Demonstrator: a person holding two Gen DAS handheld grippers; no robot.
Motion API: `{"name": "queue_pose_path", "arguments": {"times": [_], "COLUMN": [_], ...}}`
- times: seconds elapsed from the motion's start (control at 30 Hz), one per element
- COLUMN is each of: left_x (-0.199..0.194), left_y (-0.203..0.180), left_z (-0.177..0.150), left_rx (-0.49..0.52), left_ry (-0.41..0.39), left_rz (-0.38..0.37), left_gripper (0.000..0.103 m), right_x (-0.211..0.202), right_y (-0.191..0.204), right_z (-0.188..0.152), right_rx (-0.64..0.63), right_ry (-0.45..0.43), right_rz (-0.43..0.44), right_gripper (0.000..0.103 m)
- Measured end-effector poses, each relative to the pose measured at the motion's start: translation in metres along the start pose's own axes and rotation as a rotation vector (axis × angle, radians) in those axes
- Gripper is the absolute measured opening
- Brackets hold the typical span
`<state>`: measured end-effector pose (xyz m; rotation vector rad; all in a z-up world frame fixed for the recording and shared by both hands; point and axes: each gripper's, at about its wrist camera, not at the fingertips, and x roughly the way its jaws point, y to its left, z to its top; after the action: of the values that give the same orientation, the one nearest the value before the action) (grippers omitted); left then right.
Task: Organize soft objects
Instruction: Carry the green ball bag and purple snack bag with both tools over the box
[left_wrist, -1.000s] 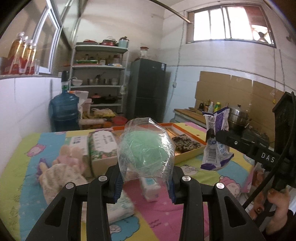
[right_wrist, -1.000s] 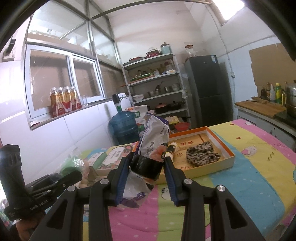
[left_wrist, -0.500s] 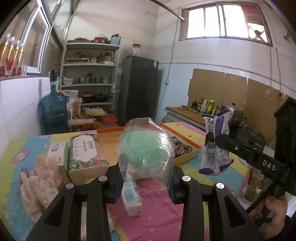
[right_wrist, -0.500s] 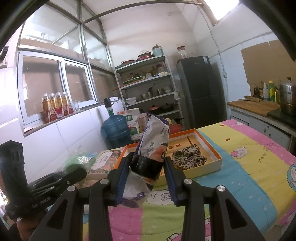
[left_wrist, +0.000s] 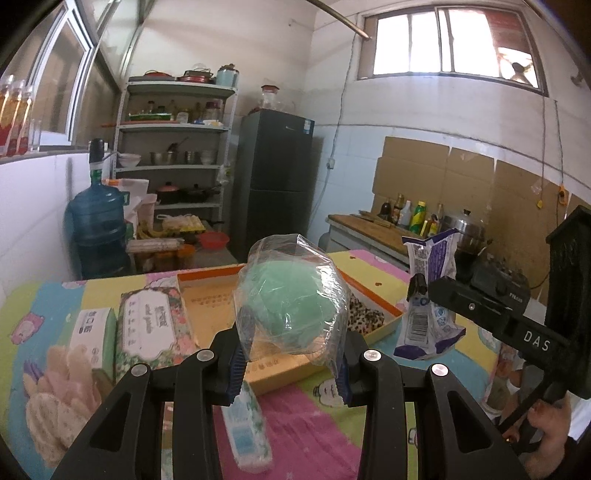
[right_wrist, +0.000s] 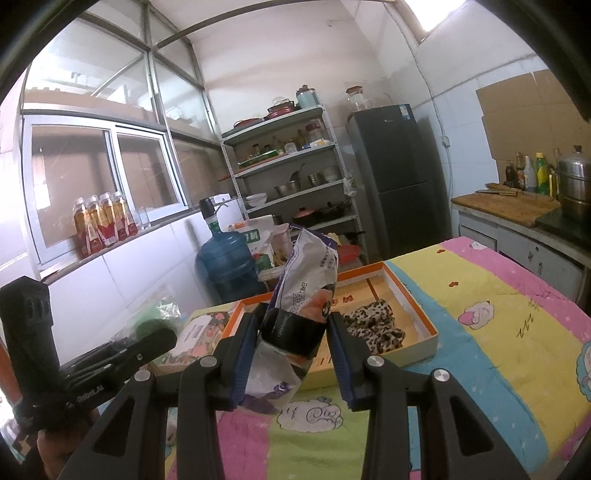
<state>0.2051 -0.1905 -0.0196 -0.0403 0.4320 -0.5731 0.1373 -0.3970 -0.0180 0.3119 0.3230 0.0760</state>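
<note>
My left gripper is shut on a green sponge in a clear plastic bag and holds it above the table, just in front of the orange-rimmed tray. My right gripper is shut on a purple-and-white snack bag and holds it upright above the table; the bag also shows in the left wrist view. A leopard-print cloth lies in the tray.
On the colourful quilt lie a floral tissue box, a small white-green box, pink and beige plush gloves and a small tissue pack. A blue water jug, shelves and a fridge stand beyond the table.
Both grippers have moved forward and right toward the tray, each still holding its bag. The tray looks nearer and the plush gloves have slid toward the left edge.
</note>
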Motion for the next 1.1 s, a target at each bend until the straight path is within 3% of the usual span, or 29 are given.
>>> {"name": "queue_pose_path", "arguments": {"times": [0.53, 0.77, 1.1], "left_x": [0.051, 0.075, 0.114], "left_y": [0.015, 0.025, 0.041], "left_z": [0.034, 0.042, 0.027], "left_rx": [-0.049, -0.092, -0.137], "left_ry": [0.044, 0.076, 0.18], "left_rz": [0.021, 0.032, 0.02], "left_gripper": [0.04, 0.04, 0.04], "right_x": [0.05, 0.087, 0.13], "right_y": [-0.009, -0.019, -0.034], "right_z": [0.028, 0.029, 0.012], "right_rx": [-0.011, 0.011, 0.038], "right_ry": [0.021, 0.077, 0.181], "right_rz": [0.035, 0.062, 0.064], "right_gripper": [0.039, 0.039, 0.04]}}
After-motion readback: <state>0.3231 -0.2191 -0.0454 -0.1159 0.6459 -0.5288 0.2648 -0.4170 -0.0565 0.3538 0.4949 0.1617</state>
